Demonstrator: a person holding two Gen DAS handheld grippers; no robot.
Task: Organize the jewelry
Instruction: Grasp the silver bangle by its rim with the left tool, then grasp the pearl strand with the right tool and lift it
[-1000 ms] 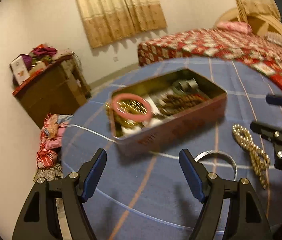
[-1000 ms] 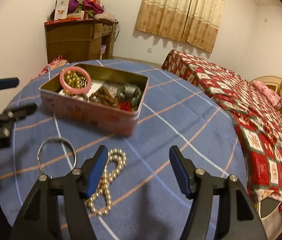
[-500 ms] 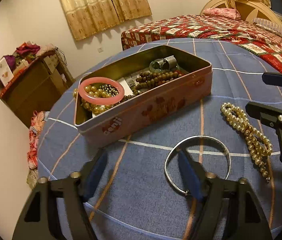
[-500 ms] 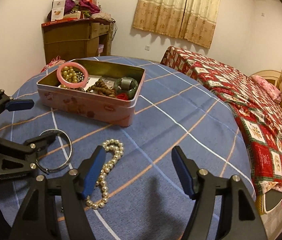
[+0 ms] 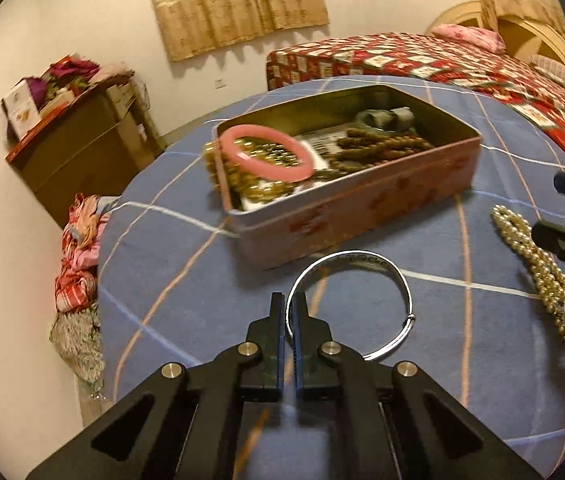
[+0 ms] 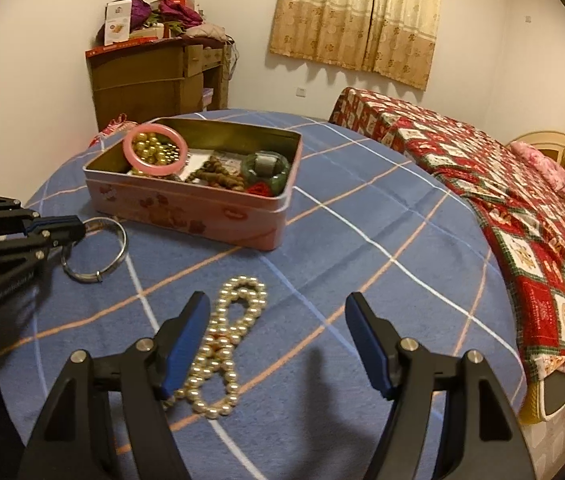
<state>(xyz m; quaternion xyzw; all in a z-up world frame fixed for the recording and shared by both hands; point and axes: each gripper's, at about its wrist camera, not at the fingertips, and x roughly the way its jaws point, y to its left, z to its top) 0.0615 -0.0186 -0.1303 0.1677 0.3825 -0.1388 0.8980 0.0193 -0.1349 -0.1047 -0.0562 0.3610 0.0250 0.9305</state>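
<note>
My left gripper is shut on the rim of a thin silver bangle that lies on the blue checked tablecloth; it also shows in the right wrist view, with the left gripper at the left. Behind it stands an open pink tin holding a pink bangle, gold beads, brown beads and a green piece. A pearl necklace lies under my open, empty right gripper, by its left finger.
The round table is covered by the blue cloth. A bed with a red patchwork quilt is to the right. A brown cabinet stands against the far wall, with a bundle of clothes on the floor.
My left gripper has moved onto the silver bangle and shut on its rim. My right gripper has stayed open over the pearl necklace, shifting slightly closer to it.
</note>
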